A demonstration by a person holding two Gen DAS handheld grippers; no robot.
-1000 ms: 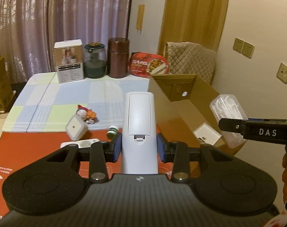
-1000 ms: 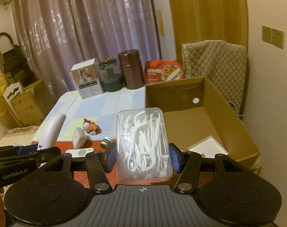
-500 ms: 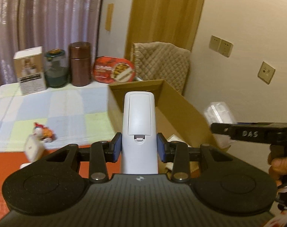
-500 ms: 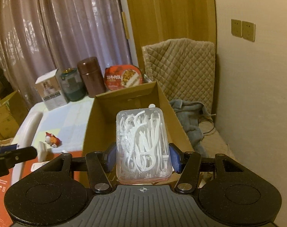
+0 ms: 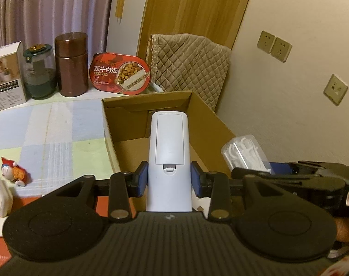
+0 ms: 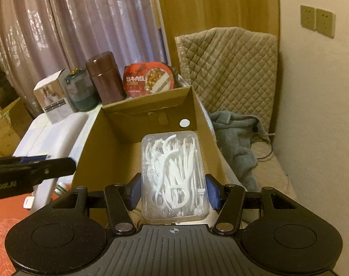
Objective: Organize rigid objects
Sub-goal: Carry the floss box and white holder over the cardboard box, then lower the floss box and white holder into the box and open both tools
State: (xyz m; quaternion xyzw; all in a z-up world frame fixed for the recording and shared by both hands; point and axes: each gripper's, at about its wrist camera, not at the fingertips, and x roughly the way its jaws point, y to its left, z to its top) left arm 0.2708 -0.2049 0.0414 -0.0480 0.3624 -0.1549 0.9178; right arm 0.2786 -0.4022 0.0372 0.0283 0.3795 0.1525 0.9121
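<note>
left wrist view: the left claw (image 5: 169, 180) is clamped on a white remote control (image 5: 168, 158), held above the open cardboard box (image 5: 211, 117) on the worktop (image 5: 48, 124). right wrist view: the right claw (image 6: 174, 192) grips a clear case of floss picks (image 6: 173, 177) over the same box, beside a brown canister (image 6: 105, 80).

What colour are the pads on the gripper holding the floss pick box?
Blue pads, gripping the clear plastic floss pick box; clearest in the right wrist view.

both tools have moved over the cardboard box (image 6: 156, 112).
</note>
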